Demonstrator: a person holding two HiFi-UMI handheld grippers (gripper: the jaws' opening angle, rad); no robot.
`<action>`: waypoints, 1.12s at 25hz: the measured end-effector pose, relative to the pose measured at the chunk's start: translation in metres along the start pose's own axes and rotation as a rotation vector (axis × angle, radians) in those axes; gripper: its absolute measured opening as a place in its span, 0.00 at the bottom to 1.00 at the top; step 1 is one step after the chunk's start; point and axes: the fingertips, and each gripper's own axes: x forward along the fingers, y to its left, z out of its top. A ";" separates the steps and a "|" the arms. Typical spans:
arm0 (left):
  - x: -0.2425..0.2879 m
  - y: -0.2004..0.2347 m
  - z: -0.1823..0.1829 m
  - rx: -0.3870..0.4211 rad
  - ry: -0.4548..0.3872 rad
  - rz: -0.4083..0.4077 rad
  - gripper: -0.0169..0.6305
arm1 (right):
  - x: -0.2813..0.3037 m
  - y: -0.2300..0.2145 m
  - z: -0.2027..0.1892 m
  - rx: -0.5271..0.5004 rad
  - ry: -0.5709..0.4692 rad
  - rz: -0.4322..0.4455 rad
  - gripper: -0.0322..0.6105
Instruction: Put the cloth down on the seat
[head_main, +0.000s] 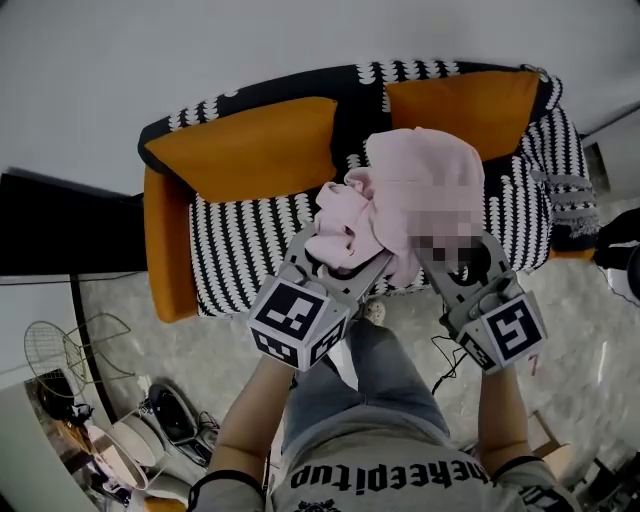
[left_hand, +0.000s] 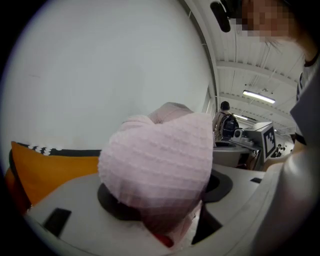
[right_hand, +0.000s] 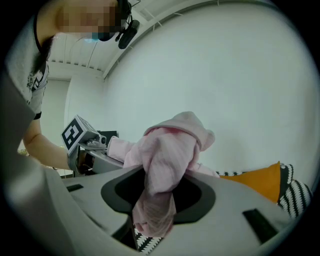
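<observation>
Cloth (head_main: 410, 200), pink and bunched, filled the middle of the head view, held up between both tools over the black-and-white striped seat (head_main: 240, 240) of a sofa. The left gripper (head_main: 345, 255) clamped the crumpled lower-left fold, and the right gripper (head_main: 455, 255) held the hanging edge at lower right. With each side carried this way, the bundle could be lowered without one end dropping first. Two orange cushions (head_main: 250, 150) stood along the backrest toward the top of the frame, so the free striped strip below them looked like the sensible landing spot. From this steep angle the cloth seemed to hang clear of the seat, though I could not be sure that no fold brushed it.

In the left gripper view, the jaws at the bottom centre were closed on a thick ribbed wad of the cloth. The wad swelled up over them and hid most of the scene. An orange cushion showed at lower left, and the other tool's marker cube (left_hand: 267, 140) sat at the right.

In the right gripper view, the jaws at lower centre pinched a narrower twisted tail of the cloth. The rest was heaped above them, which suggested the fabric was gathered rather than spread. Orange cushion and striped cover sat at lower right, under the load.
</observation>
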 end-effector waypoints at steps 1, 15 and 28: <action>0.002 0.003 -0.007 -0.008 0.008 0.006 0.52 | 0.004 -0.001 -0.007 0.006 0.009 0.008 0.32; 0.042 0.031 -0.109 -0.123 0.126 0.050 0.52 | 0.036 -0.014 -0.115 0.078 0.173 0.067 0.32; 0.068 0.065 -0.189 -0.189 0.212 0.091 0.52 | 0.072 -0.020 -0.203 0.133 0.287 0.089 0.32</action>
